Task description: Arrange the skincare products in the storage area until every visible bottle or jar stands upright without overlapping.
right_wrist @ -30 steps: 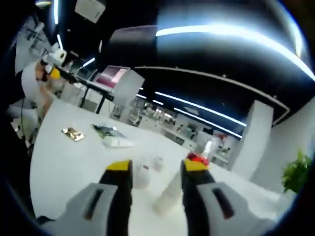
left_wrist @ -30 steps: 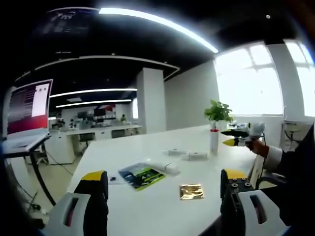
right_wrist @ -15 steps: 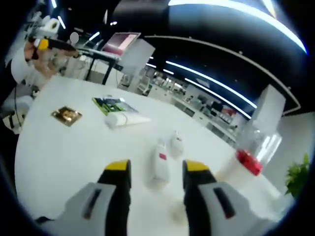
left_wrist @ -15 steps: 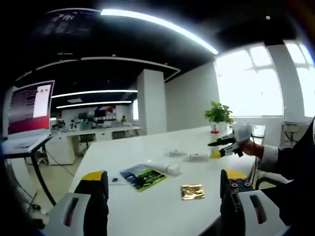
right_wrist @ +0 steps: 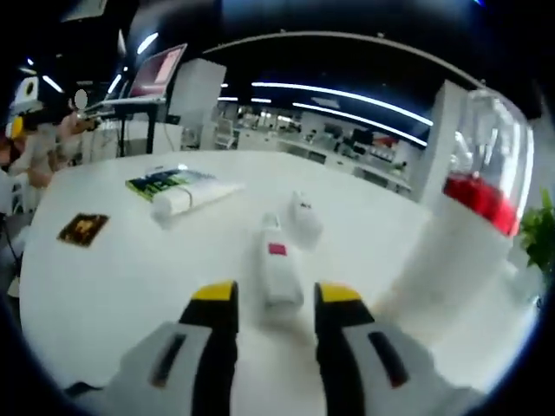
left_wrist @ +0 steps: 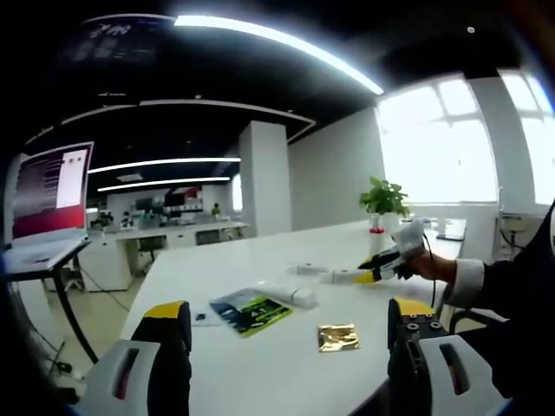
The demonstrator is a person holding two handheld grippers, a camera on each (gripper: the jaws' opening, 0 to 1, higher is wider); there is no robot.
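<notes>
We are seeing a small white bottle (right_wrist: 279,270) lying flat on the white table (right_wrist: 130,277), just ahead of our right gripper (right_wrist: 267,303), whose jaws are standing apart around nothing. A second bottle (right_wrist: 304,217) is lying at 12 o'clock beyond, a tube (right_wrist: 192,196) at 10. A tall red-capped bottle (right_wrist: 460,243) is blurring at 3. Our left gripper (left_wrist: 286,334) is hanging open, empty.

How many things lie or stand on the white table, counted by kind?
Standing bottle with red cap and clear lid: 1
Lying small bottles: 2
Lying tube: 1
Green packet: 1
Gold sachet: 1
Total: 6
</notes>
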